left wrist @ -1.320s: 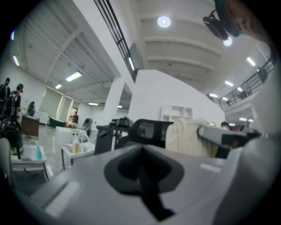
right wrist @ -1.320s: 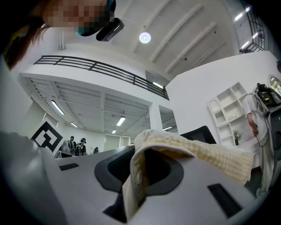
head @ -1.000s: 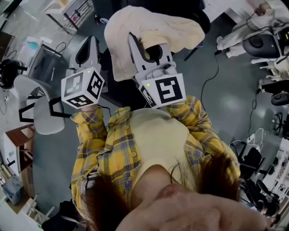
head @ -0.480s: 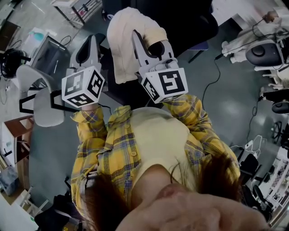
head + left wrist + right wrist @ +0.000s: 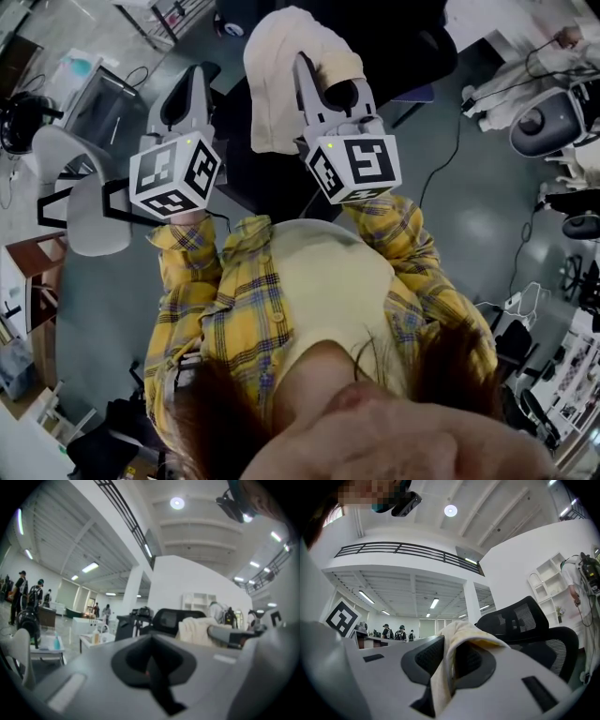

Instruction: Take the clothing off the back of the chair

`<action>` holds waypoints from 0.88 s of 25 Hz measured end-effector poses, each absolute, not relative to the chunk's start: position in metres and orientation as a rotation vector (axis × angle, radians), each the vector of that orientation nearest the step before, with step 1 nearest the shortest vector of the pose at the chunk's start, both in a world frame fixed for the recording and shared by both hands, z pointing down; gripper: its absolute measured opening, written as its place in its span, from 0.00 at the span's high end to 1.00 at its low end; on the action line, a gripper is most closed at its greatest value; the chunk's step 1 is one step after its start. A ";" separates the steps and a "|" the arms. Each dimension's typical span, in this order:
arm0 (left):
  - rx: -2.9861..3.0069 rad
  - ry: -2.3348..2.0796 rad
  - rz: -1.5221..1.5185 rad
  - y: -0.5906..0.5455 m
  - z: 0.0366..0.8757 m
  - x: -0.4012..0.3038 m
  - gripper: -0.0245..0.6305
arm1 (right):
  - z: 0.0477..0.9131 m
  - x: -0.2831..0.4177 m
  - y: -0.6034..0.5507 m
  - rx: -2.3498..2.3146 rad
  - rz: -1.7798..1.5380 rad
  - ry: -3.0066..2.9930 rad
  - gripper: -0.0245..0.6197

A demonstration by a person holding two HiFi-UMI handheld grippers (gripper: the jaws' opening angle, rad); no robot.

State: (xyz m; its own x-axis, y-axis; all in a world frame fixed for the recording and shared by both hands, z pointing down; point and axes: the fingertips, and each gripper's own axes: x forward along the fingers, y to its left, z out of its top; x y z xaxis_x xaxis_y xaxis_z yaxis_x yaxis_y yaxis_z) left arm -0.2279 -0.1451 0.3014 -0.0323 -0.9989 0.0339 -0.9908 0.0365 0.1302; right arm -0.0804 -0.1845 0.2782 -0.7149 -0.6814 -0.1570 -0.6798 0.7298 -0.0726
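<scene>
Right gripper view: cream garment clamped in right tool, draping over it; left tool clenched, empty.

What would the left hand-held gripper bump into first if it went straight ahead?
Most likely the black chair just ahead of the left hand-held gripper; depth is unclear, so it might slip past its edge.
</scene>
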 end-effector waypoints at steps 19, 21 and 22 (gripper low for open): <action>2.161 -2.110 -0.057 -0.150 0.308 -0.204 0.96 | 0.295 -0.056 -0.193 -1.186 -0.050 2.776 0.86; 2.163 -2.105 -0.056 -0.150 0.308 -0.203 0.96 | 0.297 -0.055 -0.194 -1.194 -0.057 2.777 0.86; 2.163 -2.104 -0.056 -0.150 0.308 -0.203 0.96 | 0.297 -0.054 -0.194 -1.196 -0.060 2.777 0.86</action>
State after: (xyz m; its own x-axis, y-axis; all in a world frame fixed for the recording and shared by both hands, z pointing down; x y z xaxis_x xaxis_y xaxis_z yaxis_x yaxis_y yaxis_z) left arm -0.2031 -0.1500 0.3082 0.0312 -0.9977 0.0596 -0.9931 -0.0242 0.1144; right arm -0.0543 -0.1944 0.2973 -0.6813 -0.7262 -0.0917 -0.7216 0.6874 -0.0823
